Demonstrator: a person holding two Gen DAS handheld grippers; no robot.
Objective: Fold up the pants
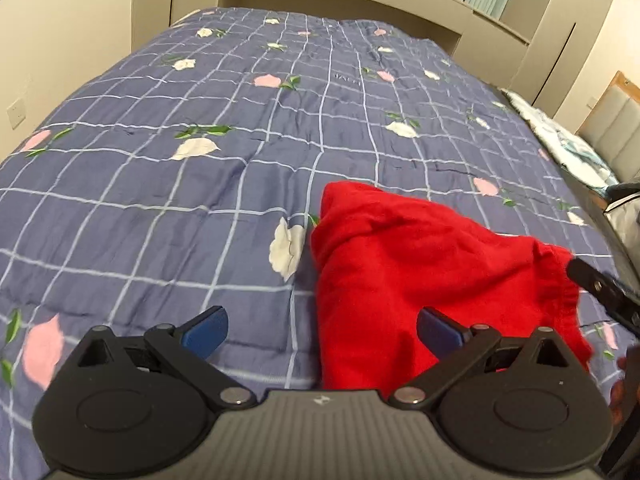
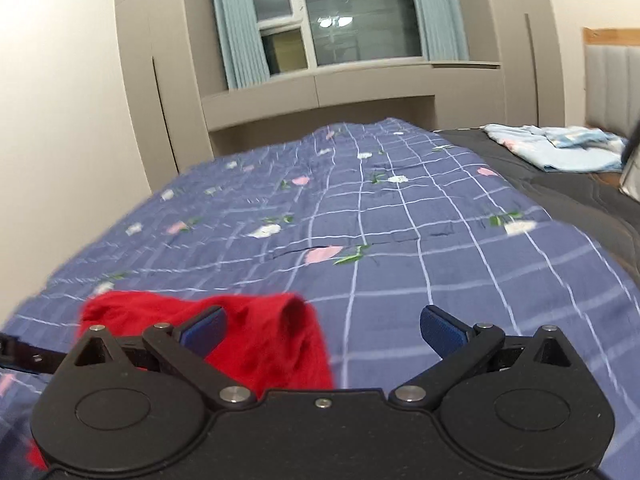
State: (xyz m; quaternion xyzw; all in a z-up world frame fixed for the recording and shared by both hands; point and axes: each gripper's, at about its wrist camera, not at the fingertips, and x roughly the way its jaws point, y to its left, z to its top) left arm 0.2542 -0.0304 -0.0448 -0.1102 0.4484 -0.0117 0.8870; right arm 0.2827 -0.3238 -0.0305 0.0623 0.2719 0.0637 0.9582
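Blue checked floral quilt (image 1: 168, 208) underneath, crumpled red fabric pants (image 1: 420, 272) bunched on it; left gripper (image 1: 322, 330) and right gripper (image 2: 323, 330) both spread wide, holding nothing

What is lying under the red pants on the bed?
The red pants lie bunched on the blue checked flower quilt, which shows all around them. Whether anything else lies beneath cannot be seen, because the cloth covers that spot. Both grippers, left and right, are open.
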